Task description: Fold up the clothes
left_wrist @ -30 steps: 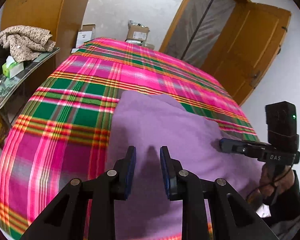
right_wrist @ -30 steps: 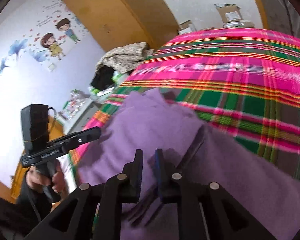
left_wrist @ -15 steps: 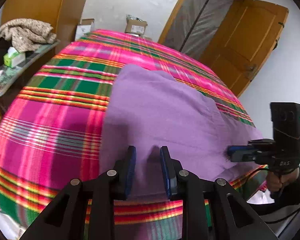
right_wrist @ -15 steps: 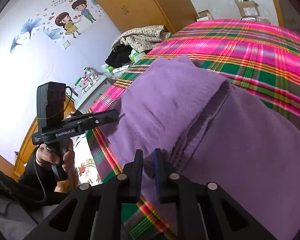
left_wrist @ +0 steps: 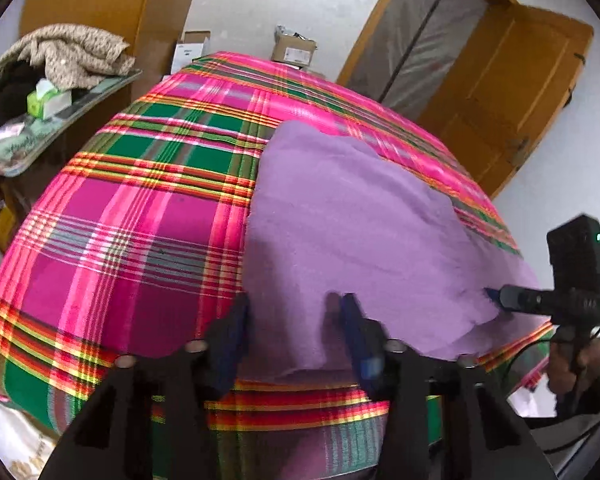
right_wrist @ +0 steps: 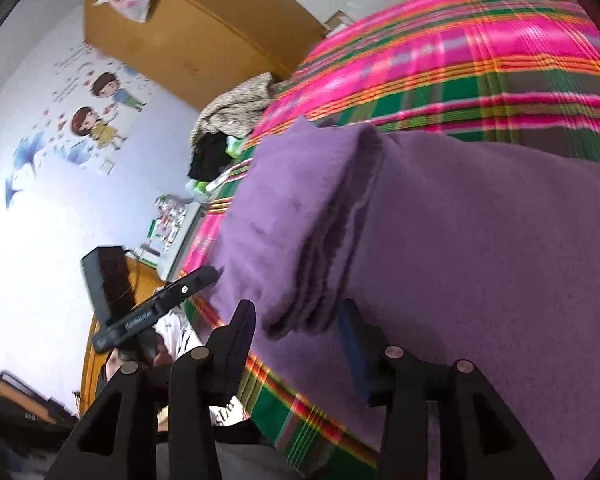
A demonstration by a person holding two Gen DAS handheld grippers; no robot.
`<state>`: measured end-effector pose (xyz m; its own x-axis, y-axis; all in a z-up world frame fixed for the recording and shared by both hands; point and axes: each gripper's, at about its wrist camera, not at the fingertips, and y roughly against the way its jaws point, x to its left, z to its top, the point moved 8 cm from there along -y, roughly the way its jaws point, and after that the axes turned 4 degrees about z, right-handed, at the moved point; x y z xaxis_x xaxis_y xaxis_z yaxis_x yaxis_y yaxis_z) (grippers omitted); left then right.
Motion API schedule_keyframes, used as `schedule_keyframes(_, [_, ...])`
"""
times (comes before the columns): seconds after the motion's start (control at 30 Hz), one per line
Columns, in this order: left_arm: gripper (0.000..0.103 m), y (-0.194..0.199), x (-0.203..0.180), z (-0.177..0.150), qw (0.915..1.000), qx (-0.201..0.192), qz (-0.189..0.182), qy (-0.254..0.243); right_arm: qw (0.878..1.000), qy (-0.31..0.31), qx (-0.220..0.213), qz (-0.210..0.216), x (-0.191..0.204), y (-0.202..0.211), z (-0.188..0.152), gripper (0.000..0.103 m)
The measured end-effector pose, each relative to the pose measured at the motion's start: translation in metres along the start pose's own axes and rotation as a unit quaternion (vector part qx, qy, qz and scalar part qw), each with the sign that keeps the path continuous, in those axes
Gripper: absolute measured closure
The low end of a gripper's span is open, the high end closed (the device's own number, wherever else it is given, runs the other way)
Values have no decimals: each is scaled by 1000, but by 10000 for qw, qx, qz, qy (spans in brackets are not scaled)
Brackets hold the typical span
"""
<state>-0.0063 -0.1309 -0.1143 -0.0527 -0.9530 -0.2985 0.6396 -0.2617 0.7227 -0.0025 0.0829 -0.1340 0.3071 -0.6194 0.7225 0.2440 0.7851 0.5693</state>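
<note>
Left gripper (left_wrist: 294, 316): jaws stand apart over the near edge of the purple garment (left_wrist: 352, 232), cloth lying under the gap, pads not pressing on it; jaws have just been closing slightly. Nothing held.

Right gripper (right_wrist: 296, 324): jaws wide apart, having just been opening; the folded near corner of the garment sits between them, loose, not pinched. In the left wrist view its blue tip rests at the garment's right near edge.

Garment: folded over itself, stacked layers visible along a fold running near to far; lies flat on the plaid bedspread (left_wrist: 140, 216), near edge close to the bed's near edge.

Surroundings: side table (left_wrist: 60, 120) at far left with a beige blanket (left_wrist: 68, 52) and tissue box (left_wrist: 46, 100); cardboard boxes (left_wrist: 292, 46) beyond the bed; wooden door (left_wrist: 512, 92) far right.
</note>
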Motion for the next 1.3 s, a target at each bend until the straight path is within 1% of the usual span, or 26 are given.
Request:
schedule_keyframes(0.03, [80,0,2,0,10000,-6,-11,32,10000,-75,64,2,-1,-4,-1,59])
schedule_keyframes(0.07, [89,1,5,1,9999,-11,-56,115,9999,-75,104,26,0,-6,-2,59])
schedule_keyframes(0.1, [91,3,7,2,9998,-22,-100,176,9999,-51,132,50,2,-7,-2,63])
schedule_keyframes(0.17, [92,7,9,2,9996,-52,-155,220,9996,-26,247,126,7,-14,-4,78])
schedule_keyframes(0.23, [93,8,8,3,9998,-81,-135,152,9994,-45,287,195,11,-18,-5,80])
schedule_keyframes(0.33, [93,12,10,5,9997,-130,-150,116,9990,21,230,394,19,-16,-4,81])
schedule_keyframes(0.43, [93,11,14,3,9997,-95,-188,136,9989,9,309,350,16,-20,-6,81])
schedule_keyframes(0.53, [93,7,19,-3,9991,-34,-318,279,9982,-205,334,447,4,-15,-9,81])
schedule_keyframes(0.63, [93,8,22,-4,9980,-6,-491,392,9984,-105,342,443,4,-8,-11,80])
schedule_keyframes(0.73, [92,11,18,1,9987,2,-441,263,9991,9,205,373,7,-1,-6,77])
schedule_keyframes(0.77, [91,14,17,5,9989,-35,-403,221,9993,36,107,354,7,2,-2,69])
schedule_keyframes(0.8, [85,16,16,10,9992,-90,-349,190,9994,46,-5,354,7,5,2,62])
schedule_keyframes(0.83, [80,17,16,16,9993,-158,-285,166,9993,29,-110,355,7,8,6,60])
schedule_keyframes(0.87, [72,18,16,24,9993,-231,-243,164,9993,-12,-163,332,4,9,10,59])
schedule_keyframes(0.9, [68,18,16,33,9991,-308,-217,180,9993,-59,-199,301,1,9,13,59])
schedule_keyframes(0.97, [64,11,16,49,9989,-347,-167,250,9993,-155,-272,227,-5,8,21,59])
schedule_keyframes(1.03, [63,1,17,65,9988,-336,-144,337,9989,-236,-356,195,-10,7,29,59])
schedule_keyframes(1.13, [63,-24,18,79,9991,-137,-159,368,9984,-321,-440,162,-14,5,39,59])
schedule_keyframes(1.2, [63,-44,19,86,9989,31,-199,415,9981,-353,-473,154,-16,2,44,59])
schedule_keyframes(1.3, [64,-61,18,88,9984,210,-257,454,9979,-396,-506,118,-18,-2,51,59])
